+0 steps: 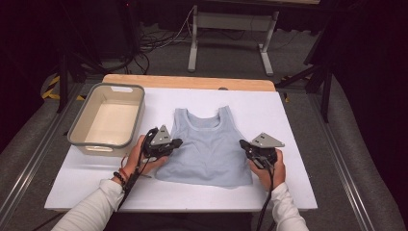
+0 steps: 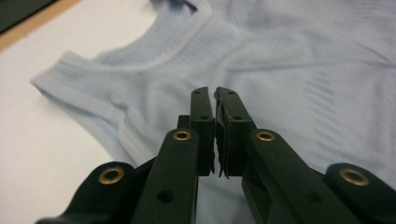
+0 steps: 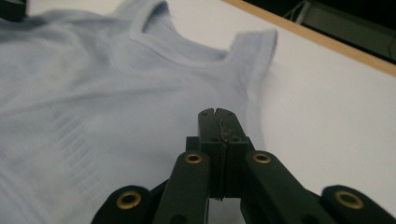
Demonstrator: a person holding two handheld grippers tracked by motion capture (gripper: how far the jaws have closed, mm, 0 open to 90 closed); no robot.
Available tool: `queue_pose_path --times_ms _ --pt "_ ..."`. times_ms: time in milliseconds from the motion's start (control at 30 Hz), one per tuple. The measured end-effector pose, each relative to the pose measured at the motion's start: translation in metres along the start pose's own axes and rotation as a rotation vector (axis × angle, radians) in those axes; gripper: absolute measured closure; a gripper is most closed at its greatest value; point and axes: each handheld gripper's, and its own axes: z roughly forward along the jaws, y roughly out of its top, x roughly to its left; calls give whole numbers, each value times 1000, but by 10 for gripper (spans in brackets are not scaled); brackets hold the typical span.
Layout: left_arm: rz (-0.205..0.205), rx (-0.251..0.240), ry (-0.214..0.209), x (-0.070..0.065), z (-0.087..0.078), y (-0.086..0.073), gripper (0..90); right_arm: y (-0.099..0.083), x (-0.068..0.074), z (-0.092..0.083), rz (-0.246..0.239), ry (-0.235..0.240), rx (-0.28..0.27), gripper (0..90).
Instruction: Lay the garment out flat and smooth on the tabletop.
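The pale blue ribbed sleeveless top (image 1: 206,149) lies flat mid-table, straps at the far end, hem near — its long axis runs near to far. It sits squarely between the tools: the left gripper (image 1: 176,143) touches its left side edge, the right gripper (image 1: 243,143) its right, neither nearer than the other. Both point inward with jaws closed; in the gripper views no cloth shows pinched between them. The fabric looks soft and thin. Beyond, on the white tabletop (image 1: 288,120), a grey-rimmed cream plastic tub (image 1: 108,120) stands far left.
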Motion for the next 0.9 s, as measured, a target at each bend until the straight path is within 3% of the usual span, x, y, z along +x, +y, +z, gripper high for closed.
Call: queue_pose_path --times_ms 67,100,133,267,367,400,467,600,667,767,900 --pt "9 0 -4 1 5 8 863 11 7 8 -28 13 -9 900" --pt "36 16 18 2 9 11 865 16 9 13 -37 26 -8 900" --pt "39 27 23 3 11 11 867 19 12 19 -55 41 3 900" --pt "23 89 11 10 24 7 868 21 17 40 -91 64 91 898" --pt "-13 125 12 14 31 -1 869 15 15 49 -83 60 133 900" --pt "-11 138 13 14 33 -3 869 13 14 50 -83 58 140 900" --pt "-31 119 17 15 34 -8 875 8 10 52 -80 42 156 900" --pt "11 147 67 12 32 -8 894 -2 -1 50 -46 3 167 900" --pt "-22 133 65 14 32 -10 894 -9 -11 46 -24 -41 179 900" --pt "-53 130 80 19 30 -12 895 -14 -18 40 5 -29 168 900" --pt "-58 118 90 19 28 -12 896 -14 -19 35 9 -48 160 900"
